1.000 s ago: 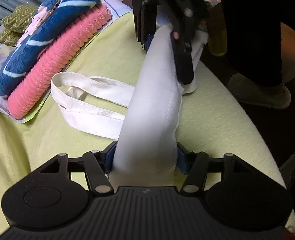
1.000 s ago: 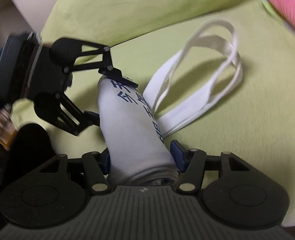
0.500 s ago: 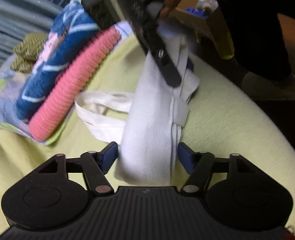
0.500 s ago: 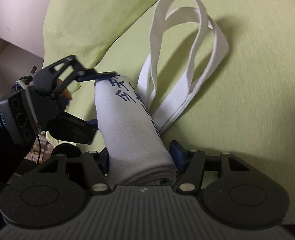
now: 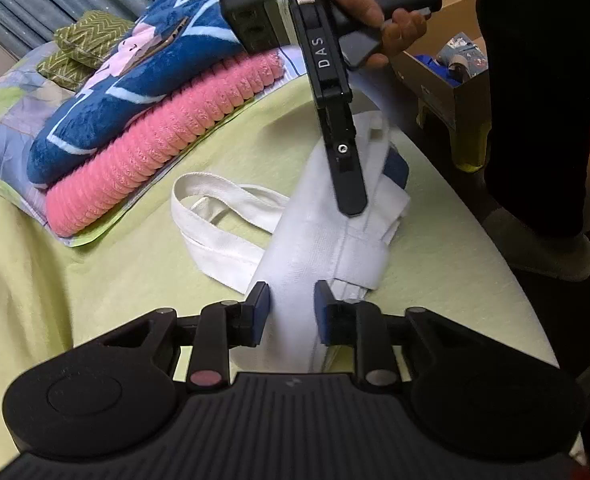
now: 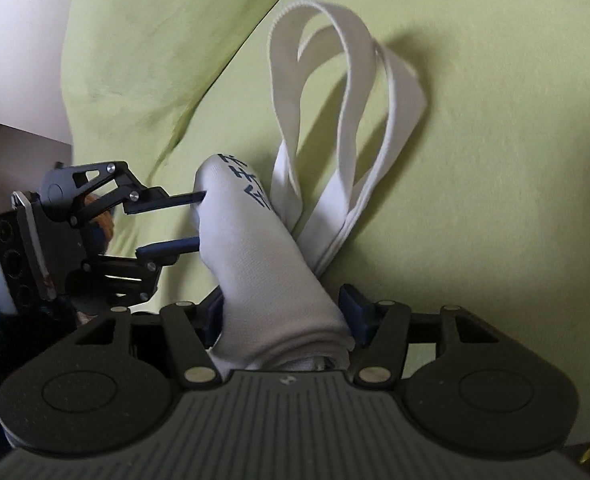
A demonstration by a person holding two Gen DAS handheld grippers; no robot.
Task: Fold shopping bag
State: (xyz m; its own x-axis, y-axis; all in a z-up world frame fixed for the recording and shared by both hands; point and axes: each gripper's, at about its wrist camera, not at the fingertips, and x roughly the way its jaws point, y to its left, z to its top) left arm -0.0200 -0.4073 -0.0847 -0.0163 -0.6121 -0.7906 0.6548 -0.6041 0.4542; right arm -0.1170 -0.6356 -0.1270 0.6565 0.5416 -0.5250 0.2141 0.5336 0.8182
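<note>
The white shopping bag (image 5: pixel 319 232) is rolled into a narrow bundle on the green sheet (image 5: pixel 115 272), its two handles (image 5: pixel 211 216) looped out to the left. My left gripper (image 5: pixel 291 304) is shut on the bundle's near end. My right gripper (image 6: pixel 283 316) is shut on the other end of the bag (image 6: pixel 263 248), which shows blue print; the handles (image 6: pixel 351 120) lie beyond it. The right gripper also shows in the left wrist view (image 5: pixel 347 176), and the left gripper in the right wrist view (image 6: pixel 197 220).
A folded blue blanket (image 5: pixel 127 80) on a pink one (image 5: pixel 163 140) lies at the back left, with green patterned cushions (image 5: pixel 83 44) behind. A cardboard box (image 5: pixel 451 76) and a person's leg (image 5: pixel 543 112) stand right of the bed's edge.
The left gripper opened, shifted, then closed again on a narrower part of the bundle. The right gripper tilted up, and the bundle now lies slacker and shorter between the two.
</note>
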